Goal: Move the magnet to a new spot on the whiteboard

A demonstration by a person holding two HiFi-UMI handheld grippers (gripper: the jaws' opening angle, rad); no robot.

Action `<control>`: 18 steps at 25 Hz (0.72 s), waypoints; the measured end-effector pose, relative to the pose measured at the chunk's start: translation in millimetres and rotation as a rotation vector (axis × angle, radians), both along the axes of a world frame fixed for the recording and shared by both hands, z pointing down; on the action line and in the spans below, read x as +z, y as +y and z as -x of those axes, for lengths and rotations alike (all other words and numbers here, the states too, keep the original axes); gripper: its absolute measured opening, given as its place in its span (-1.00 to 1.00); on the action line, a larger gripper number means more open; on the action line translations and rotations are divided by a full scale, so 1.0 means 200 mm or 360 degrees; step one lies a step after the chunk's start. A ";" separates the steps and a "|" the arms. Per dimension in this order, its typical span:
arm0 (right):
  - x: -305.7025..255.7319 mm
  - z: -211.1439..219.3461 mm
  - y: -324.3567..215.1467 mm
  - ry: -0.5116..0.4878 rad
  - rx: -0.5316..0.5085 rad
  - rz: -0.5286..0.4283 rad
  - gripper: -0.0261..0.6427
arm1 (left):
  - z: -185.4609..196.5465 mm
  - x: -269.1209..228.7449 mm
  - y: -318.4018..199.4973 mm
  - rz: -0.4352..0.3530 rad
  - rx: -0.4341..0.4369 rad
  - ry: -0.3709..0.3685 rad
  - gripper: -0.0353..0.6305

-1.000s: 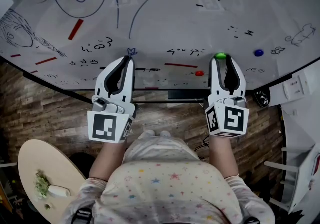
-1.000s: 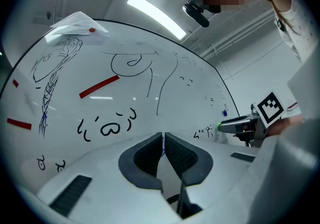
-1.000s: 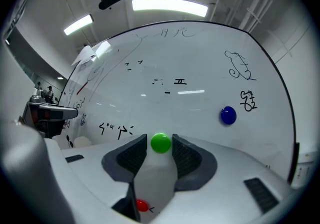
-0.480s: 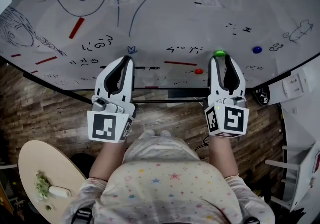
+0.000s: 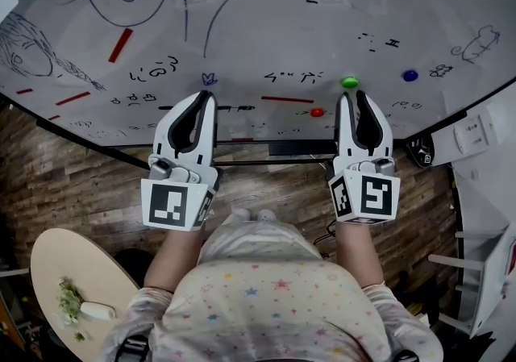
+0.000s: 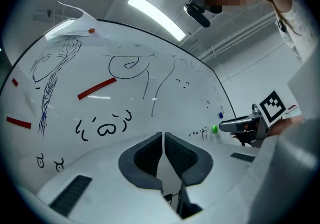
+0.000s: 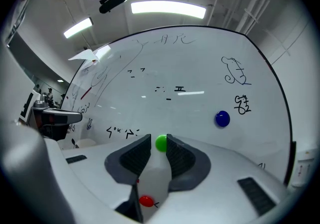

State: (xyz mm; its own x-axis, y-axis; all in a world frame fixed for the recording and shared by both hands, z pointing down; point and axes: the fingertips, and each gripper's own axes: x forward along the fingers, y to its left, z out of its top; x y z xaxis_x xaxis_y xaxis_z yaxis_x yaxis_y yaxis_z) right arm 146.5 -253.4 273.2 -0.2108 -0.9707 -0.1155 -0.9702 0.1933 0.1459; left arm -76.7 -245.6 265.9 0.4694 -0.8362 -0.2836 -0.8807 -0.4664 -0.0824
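Right claw (image 7: pixel 158 136): jaws parted a little, w/ the green magnet (image 7: pixel 161 143) sitting in the mouth btwn the tips; one pad looks to touch it, a sliver of gap shows on the other side, so prob. not pinched yet. The magnet is stuck flat on the whiteboard (image 5: pixel 266 22), low on its right part, just past the tips in the head view; a red magnet (image 7: pixel 145 200) sits lower on the board, seen through the slot btwn the jaws; a blue magnet (image 7: pixel 222 118) is off to the right, well apart. Left claw (image 6: pixel 162 134): pressed together, nothing in it, held near the board by the black scribbles (image 6: pixel 102 128), clear of the job.

Step in hand, as I read it: getting hold of the green magnet. To do it well: centre the magnet btwn the pads before closing, so both land on its rim and not on the board; close firmly, since a smooth round rim can squirt out; tip it off by one edge rather than dragging, which could smear the ink; set it on a bare patch, away from the red & blue ones; keep the claw square to the board.
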 end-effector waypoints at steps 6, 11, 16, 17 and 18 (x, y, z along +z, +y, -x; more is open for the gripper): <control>0.02 -0.02 0.03 -0.0036 0.0004 -0.0012 -0.82 | -0.02 0.03 0.01 0.0034 0.0013 -0.0020 -0.82; 0.05 -0.03 0.03 -0.0042 0.0002 0.0008 -0.90 | -0.05 0.05 0.01 0.0088 -0.0012 -0.0054 -0.82; 0.09 -0.04 0.04 -0.0037 0.0004 0.0030 -0.92 | -0.07 0.09 0.00 0.0117 0.0006 -0.0047 -0.82; 0.09 -0.04 0.04 -0.0034 0.0005 0.0034 -0.92 | -0.07 0.09 0.00 0.0128 0.0010 -0.0036 -0.82; 0.10 -0.04 0.05 -0.0031 0.0005 0.0037 -0.92 | -0.08 0.10 0.00 0.0136 0.0017 -0.0026 -0.82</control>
